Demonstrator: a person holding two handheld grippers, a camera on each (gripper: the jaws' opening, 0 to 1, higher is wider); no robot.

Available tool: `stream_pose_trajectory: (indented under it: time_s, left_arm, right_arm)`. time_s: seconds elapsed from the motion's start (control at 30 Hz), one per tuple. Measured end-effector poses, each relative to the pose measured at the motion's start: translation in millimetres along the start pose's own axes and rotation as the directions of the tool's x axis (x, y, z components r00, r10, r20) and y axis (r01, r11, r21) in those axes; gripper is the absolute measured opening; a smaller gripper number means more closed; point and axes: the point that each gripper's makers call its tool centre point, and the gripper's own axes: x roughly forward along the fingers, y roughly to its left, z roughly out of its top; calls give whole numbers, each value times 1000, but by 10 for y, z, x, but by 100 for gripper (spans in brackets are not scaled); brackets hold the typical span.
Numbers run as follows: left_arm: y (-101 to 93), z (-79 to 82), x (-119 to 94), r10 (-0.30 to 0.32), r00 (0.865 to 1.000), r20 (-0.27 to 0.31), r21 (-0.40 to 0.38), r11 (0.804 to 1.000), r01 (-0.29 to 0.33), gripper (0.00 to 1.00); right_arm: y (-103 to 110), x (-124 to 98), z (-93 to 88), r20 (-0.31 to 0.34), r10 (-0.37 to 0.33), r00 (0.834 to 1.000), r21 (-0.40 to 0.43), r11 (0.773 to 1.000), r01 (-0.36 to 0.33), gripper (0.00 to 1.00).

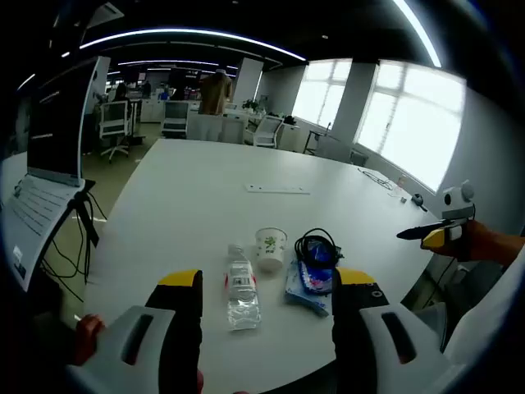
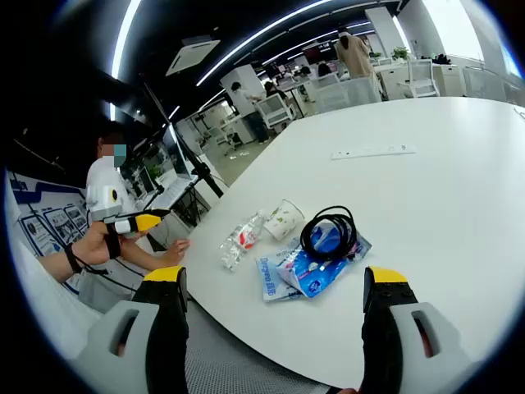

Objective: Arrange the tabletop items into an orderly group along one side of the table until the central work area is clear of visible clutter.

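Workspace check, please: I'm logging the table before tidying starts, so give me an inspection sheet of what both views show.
Surface: white table, mostly bare, things bunched near its close edge.
Job's things: water bottle lying on its side; paper cup upright beside it; blue packet flat.
Clutter: white strip farther out on the table.
Grippers: left gripper open, off the table; right gripper open, holding nothing.
Cables: black cable coil resting on the packet.
Surroundings: open office with desks, chairs, windows; laptop beside the table; a person stands far off.
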Motion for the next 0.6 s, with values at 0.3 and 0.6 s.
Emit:
stream_pose_trajectory:
  time_s: [0.3, 0.6]
  left_arm:
    - [-11, -16, 6, -5, 1000, -4, -6, 1000, 5, 64]
    - [-7, -41, -23, 0, 1000, -6, -15, 1000, 0, 65]
  right_arm:
    - [9, 22, -26, -12, 3, 1000, -1, 1000, -3, 89]
    - [-16, 10, -32, -9, -4, 1000, 5, 1000, 4, 89]
